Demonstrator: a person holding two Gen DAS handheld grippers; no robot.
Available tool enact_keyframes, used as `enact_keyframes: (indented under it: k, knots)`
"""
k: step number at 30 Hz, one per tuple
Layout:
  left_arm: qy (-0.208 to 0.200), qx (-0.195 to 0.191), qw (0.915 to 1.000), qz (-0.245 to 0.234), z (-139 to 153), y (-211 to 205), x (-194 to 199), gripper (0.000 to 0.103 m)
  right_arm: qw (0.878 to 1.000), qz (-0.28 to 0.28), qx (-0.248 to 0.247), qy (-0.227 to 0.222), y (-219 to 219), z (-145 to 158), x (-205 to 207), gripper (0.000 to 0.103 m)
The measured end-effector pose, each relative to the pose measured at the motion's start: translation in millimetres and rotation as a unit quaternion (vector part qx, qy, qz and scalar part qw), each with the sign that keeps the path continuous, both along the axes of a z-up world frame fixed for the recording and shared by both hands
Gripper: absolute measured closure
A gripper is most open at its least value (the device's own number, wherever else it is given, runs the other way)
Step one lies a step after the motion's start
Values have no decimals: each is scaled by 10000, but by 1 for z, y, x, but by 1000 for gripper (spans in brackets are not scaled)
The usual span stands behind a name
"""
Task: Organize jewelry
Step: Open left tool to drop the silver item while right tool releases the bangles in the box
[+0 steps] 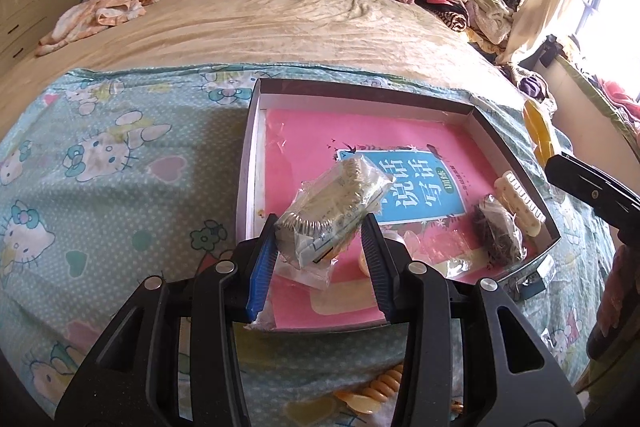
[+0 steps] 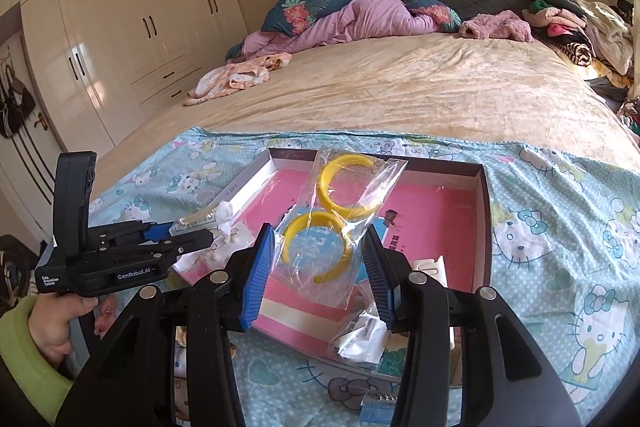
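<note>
My left gripper (image 1: 320, 231) is shut on a clear bag of silver chain jewelry (image 1: 336, 201) and holds it over the near left part of a shallow cardboard box (image 1: 256, 131) with a pink book cover inside. My right gripper (image 2: 320, 251) is shut on a clear bag with two yellow bangles (image 2: 340, 203), held above the same box (image 2: 486, 211). The yellow bangles also show in the left wrist view (image 1: 538, 131). In the box lie a bag of dark jewelry (image 1: 498, 231) and a cream hair clip (image 1: 520, 201). The left gripper shows in the right wrist view (image 2: 188, 227).
The box sits on a Hello Kitty sheet (image 1: 112, 155) at the foot of a beige bed (image 2: 400, 87). Loose orange hair pieces (image 1: 380, 387) lie near the front. Clothes piles (image 2: 572, 23) and bedding are far back. A wardrobe (image 2: 120, 39) stands at the left.
</note>
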State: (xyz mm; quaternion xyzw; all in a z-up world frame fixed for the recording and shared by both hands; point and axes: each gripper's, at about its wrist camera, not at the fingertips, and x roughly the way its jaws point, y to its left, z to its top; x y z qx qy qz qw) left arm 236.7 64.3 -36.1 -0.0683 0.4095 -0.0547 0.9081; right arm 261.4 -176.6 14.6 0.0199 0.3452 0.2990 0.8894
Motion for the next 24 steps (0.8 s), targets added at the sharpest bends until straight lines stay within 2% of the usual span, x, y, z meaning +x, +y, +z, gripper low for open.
enact_keyframes:
  k: [21,24]
  knots:
    - [69,1,10000,-21,-6,-3,9,68,9976,172,-514,432,35,-38,25,60]
    - [35,9,10000,-19,-4,-2,6,59,9969,214,-571,499,40,-43,26,60]
